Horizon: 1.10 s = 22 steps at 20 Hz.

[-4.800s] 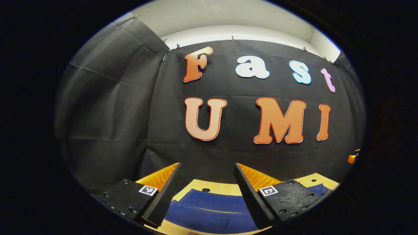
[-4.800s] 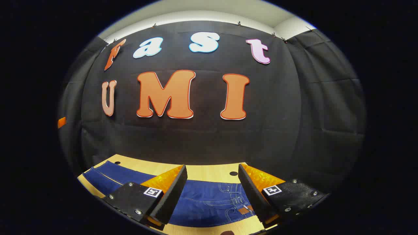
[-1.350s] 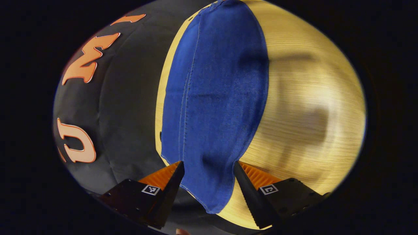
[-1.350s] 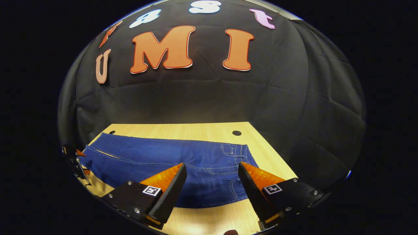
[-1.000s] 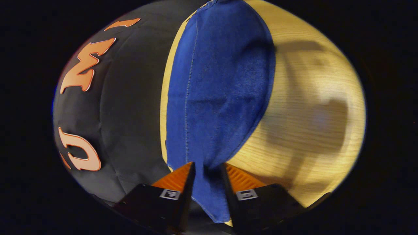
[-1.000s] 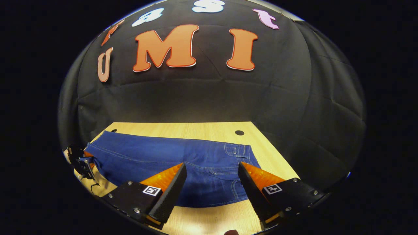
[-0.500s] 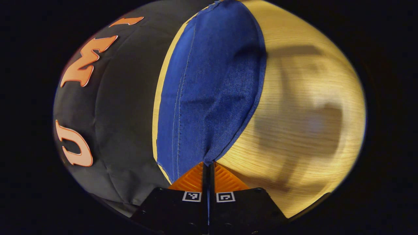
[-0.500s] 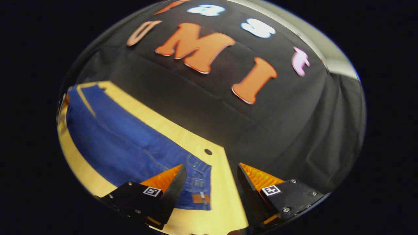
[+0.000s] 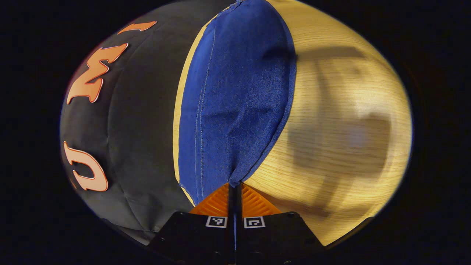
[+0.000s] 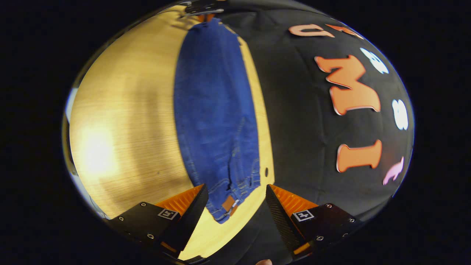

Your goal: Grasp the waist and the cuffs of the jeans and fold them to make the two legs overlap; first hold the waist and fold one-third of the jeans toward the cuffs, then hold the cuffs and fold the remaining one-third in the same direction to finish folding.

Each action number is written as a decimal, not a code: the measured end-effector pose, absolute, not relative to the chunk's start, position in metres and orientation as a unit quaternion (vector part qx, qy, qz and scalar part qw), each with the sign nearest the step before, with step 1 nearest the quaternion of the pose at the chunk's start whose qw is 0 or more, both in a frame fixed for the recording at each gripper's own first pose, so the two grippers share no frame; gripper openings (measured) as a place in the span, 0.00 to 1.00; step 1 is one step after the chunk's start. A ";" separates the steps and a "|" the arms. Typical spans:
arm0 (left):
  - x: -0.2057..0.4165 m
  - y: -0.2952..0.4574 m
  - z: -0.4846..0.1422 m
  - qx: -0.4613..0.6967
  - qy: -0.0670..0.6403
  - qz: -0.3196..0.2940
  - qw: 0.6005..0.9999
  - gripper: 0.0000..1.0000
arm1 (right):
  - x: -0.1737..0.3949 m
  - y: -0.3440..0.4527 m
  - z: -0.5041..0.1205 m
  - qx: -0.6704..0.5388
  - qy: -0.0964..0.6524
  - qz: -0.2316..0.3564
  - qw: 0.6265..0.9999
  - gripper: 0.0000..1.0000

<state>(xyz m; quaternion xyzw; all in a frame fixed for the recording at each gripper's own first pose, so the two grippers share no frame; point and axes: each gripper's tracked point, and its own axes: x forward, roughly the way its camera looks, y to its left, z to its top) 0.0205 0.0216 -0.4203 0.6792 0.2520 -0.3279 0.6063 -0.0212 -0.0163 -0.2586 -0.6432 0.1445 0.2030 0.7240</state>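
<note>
Blue jeans point(image 9: 235, 99) lie flat and stretched out along the far edge of a wooden table point(image 9: 338, 121). In the left gripper view my left gripper point(image 9: 234, 186) is shut on the cuff end, and the cloth puckers up where the fingers pinch it. In the right gripper view the jeans point(image 10: 213, 110) run away from me, with the waist and its brown patch point(image 10: 228, 203) nearest. My right gripper point(image 10: 235, 193) is open, hanging just short of the waist with nothing between its fingers. The left gripper point(image 10: 202, 11) shows far off at the cuff end.
The black cloth wall point(image 10: 301, 121) stands close behind the jeans. A small round hole point(image 10: 266, 171) sits in the table near the waist. Bare wood point(image 10: 125, 136) spreads on the near side of the jeans.
My left gripper has closed on the cuff and now holds it. My right gripper has rolled and swung round so that it faces along the jeans from the waist end, still open.
</note>
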 end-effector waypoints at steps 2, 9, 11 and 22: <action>0.020 0.022 -0.421 0.680 0.252 -0.328 0.606 0.02 | -0.016 -0.022 -0.271 -0.649 0.155 0.220 0.711 0.97; 0.021 0.021 -0.421 0.682 0.255 -0.331 0.601 0.02 | -0.006 -0.032 -0.297 -0.685 0.168 0.236 0.668 0.97; 0.020 0.021 -0.421 0.682 0.255 -0.331 0.600 0.02 | -0.005 -0.035 -0.303 -0.692 0.172 0.240 0.659 0.97; 0.019 0.020 -0.421 0.681 0.258 -0.338 0.596 0.02 | 0.040 -0.017 -0.306 -0.714 0.123 0.221 0.653 0.94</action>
